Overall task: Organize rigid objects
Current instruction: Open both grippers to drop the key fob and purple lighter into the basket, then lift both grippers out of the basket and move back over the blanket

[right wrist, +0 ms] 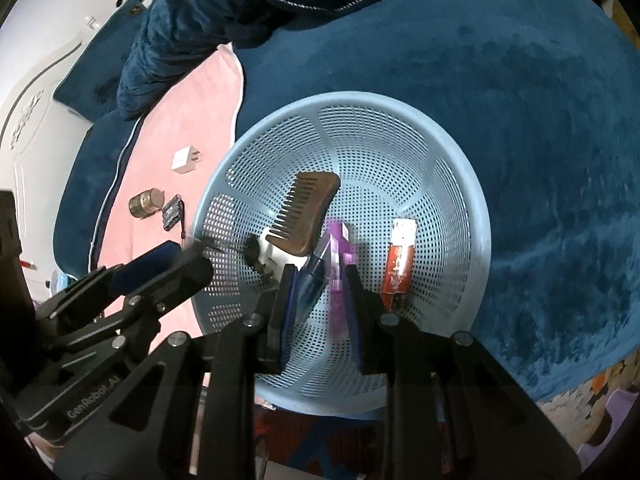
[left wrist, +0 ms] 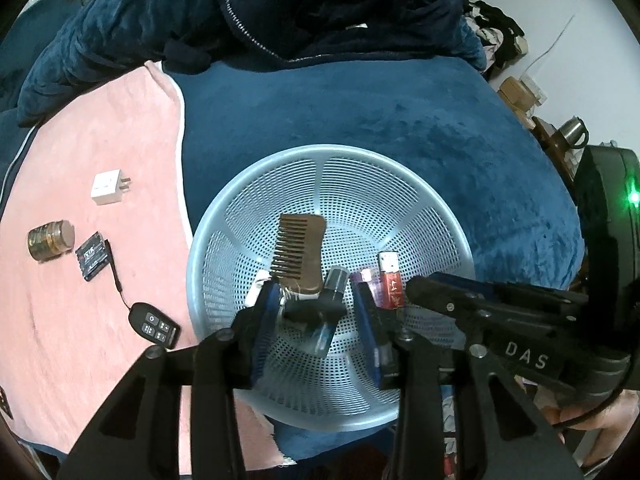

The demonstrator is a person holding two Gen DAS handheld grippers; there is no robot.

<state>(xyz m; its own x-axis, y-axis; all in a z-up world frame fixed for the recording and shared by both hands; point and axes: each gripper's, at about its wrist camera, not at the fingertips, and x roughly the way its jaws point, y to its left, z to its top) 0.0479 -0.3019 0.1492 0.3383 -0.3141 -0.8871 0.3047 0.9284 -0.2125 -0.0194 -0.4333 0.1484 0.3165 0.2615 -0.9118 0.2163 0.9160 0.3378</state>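
A pale blue mesh basket [left wrist: 400,184] [right wrist: 460,168] sits on the blue bed cover. In it lie a brown comb [left wrist: 300,252] [right wrist: 306,210], a red lighter [left wrist: 390,280] [right wrist: 400,260], a purple lighter [right wrist: 340,256], a blue lighter [left wrist: 332,312] and a white item. My left gripper [left wrist: 316,300] is open over the basket, the blue lighter between its fingers. My right gripper [right wrist: 320,280] is open over the basket, the purple lighter blurred between its fingers. On the pink towel lie a white charger [left wrist: 108,188], a gold tin [left wrist: 50,238], a black pack [left wrist: 92,256] and a black remote [left wrist: 154,324].
A rumpled dark blue blanket with a zipper [left wrist: 240,20] is heaped at the back. The pink towel [left wrist: 100,140] covers the bed's left side. Clutter and a kettle [left wrist: 572,132] stand off the bed at the right.
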